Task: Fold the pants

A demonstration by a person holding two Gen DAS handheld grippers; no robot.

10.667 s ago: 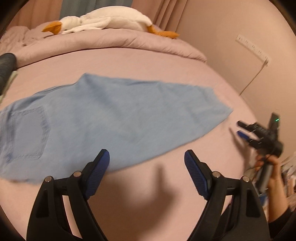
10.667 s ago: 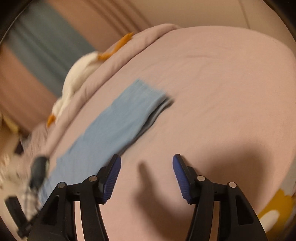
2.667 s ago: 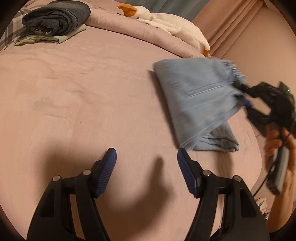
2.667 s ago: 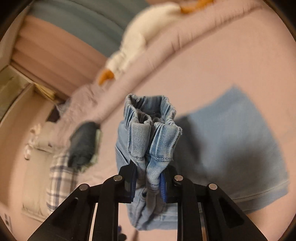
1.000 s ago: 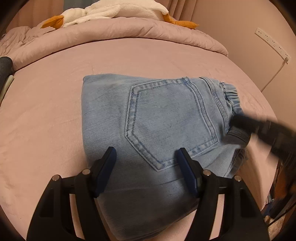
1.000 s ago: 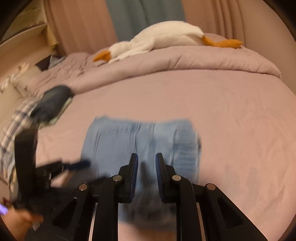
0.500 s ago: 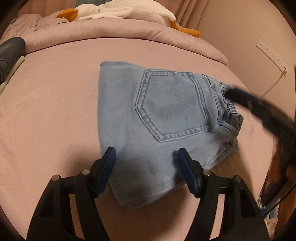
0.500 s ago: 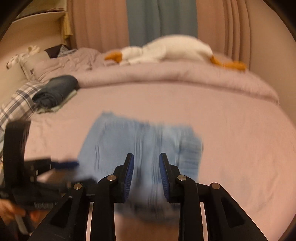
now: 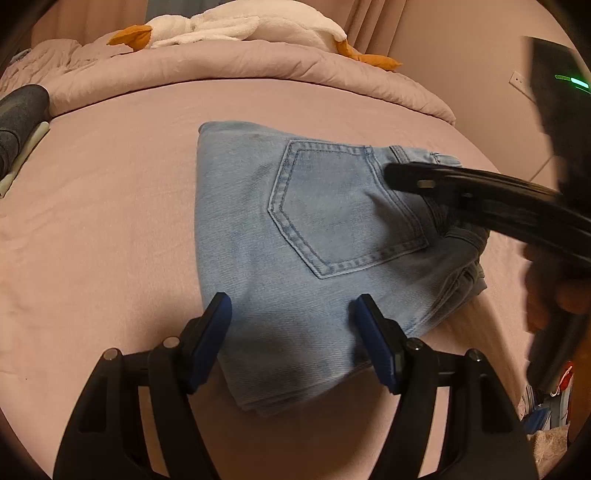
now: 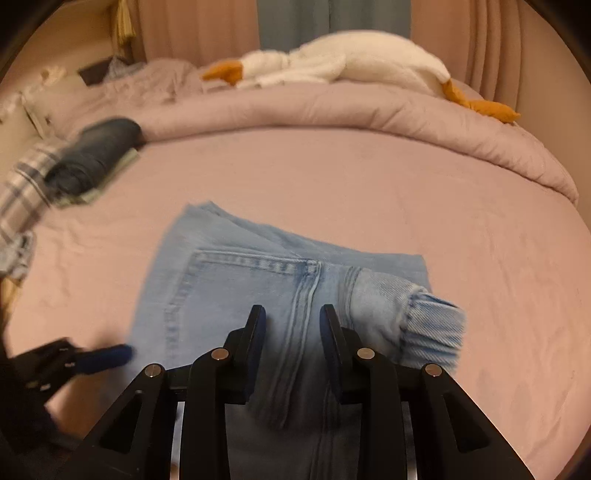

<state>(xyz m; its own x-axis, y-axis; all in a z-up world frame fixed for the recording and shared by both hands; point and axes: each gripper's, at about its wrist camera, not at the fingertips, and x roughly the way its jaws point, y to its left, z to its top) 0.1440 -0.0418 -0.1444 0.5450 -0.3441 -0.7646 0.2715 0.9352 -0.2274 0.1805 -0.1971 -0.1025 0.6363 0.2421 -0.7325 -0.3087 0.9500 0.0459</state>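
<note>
The light blue jeans (image 9: 314, 240) lie folded into a compact stack on the pink bed sheet (image 9: 110, 221), back pocket up. My left gripper (image 9: 291, 332) is open and empty, hovering over the near edge of the stack. My right gripper (image 10: 291, 332) is open with a narrow gap, low over the jeans (image 10: 229, 288) by the waistband end, holding nothing. Its black finger also shows in the left wrist view (image 9: 461, 192), reaching over the waistband. The left gripper's blue fingertips show blurred in the right wrist view (image 10: 107, 356).
A rolled pink duvet (image 9: 240, 66) with a white plush goose (image 9: 236, 26) lies at the far side. A dark folded garment on other clothes (image 10: 92, 158) sits at the far left. The bed edge and a wall outlet (image 9: 517, 79) are to the right.
My right gripper has let go of the waistband, opened slightly and drawn in low over the folded jeans. My left gripper has pulled back a little from the stack.
</note>
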